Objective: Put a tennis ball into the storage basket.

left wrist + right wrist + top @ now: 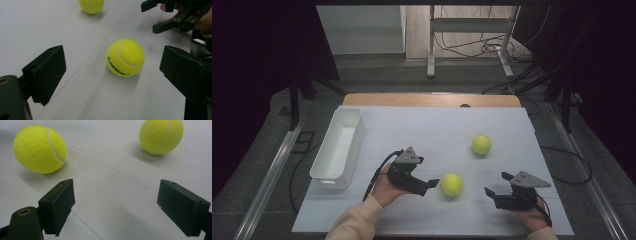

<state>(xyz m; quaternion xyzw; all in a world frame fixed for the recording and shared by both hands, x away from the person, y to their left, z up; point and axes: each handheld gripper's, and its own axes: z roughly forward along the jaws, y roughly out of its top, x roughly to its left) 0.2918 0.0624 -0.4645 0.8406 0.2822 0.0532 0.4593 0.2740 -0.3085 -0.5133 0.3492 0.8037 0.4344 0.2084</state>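
We are looking down on a white table (422, 125) where a person is holding a two-jaw gripper in each hand. The left gripper (428, 185) is sitting low over the table, its jaws spread wide and gripping nothing, and it is pointing at the near tennis ball (452, 184), which is lying just beside its tips. In the left gripper view, that ball (125, 57) is resting on the table ahead of the two black jaws, between their lines but not touching either, with black lettering showing on its felt.

The right gripper (493, 187) is lying near the table's front edge, to the right of the near ball and apart from it. Its jaws are also standing wide and empty.

A second tennis ball (481, 144) is resting farther back on the table, well clear of both grippers. In the right gripper view we are seeing both balls beyond the parted jaws.

A white rectangular bin (339, 147) is standing along the left side of the table.
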